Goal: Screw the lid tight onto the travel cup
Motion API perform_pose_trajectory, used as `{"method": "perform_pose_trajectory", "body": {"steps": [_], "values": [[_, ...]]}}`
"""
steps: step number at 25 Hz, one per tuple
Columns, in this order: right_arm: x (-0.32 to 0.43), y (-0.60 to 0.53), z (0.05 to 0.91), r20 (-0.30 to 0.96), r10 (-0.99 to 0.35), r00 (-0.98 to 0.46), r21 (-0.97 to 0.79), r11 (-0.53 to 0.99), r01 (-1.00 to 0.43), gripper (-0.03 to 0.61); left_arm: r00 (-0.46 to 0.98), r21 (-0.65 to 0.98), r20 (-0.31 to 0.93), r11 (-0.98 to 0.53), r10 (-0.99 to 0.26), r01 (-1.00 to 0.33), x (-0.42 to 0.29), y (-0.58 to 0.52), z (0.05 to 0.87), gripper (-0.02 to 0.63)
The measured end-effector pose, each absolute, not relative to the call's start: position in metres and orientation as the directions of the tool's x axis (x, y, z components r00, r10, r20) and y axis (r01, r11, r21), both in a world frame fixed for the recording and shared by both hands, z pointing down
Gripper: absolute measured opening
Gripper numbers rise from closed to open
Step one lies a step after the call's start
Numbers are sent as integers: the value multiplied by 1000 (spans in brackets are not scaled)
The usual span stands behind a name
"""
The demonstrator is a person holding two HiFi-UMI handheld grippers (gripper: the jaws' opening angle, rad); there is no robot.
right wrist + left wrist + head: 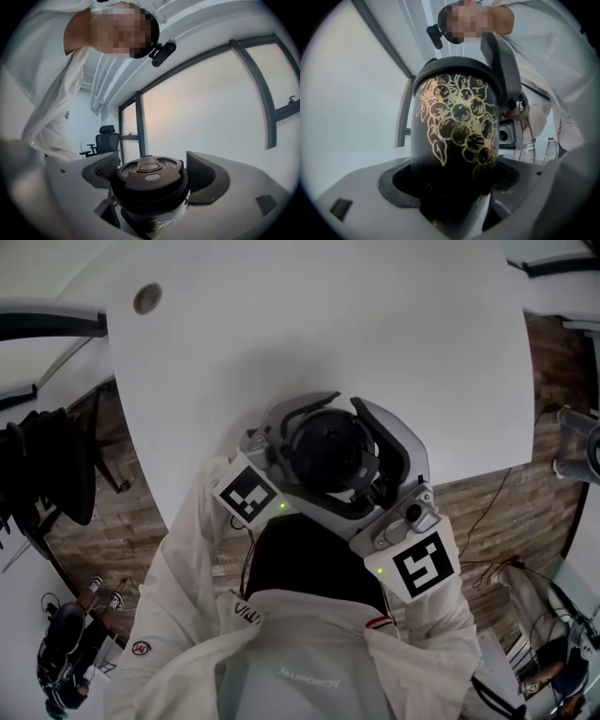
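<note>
Left claw (452, 183) on cup (454, 126), right claw (152, 171) on lid (149, 183).

One travel cup (454, 136) and one lid (150, 180). Two claws, the left claw (454, 187) and the right claw (150, 176). Two marker cubes, one at eight o'clock of the cup (248, 495) and one at five o'clock (427, 563). One bench (328, 324). One office chair (105, 140).

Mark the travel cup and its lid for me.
travel cup (459, 131): left gripper view, on the gold grape print on its wall.
lid (153, 177): right gripper view, on its top face, just below the flip tab.
</note>
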State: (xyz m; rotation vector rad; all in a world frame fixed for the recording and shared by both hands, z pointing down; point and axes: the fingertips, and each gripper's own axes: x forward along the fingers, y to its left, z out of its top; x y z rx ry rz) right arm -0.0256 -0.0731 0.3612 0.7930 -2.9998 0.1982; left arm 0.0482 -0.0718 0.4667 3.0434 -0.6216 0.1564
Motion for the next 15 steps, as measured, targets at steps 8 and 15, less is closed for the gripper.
{"method": "perform_pose_trajectory", "body": {"steps": [8,15], "values": [[-24,-81,361,68,-590,-805,-146,792,-593,445,890,3,104,-895,-444,-446,46,-77,466,410],[-20,-79,360,51,-581,-812,-141,801,-582,445,894,6,112,-900,-433,-436,50,-76,467,410]]}}
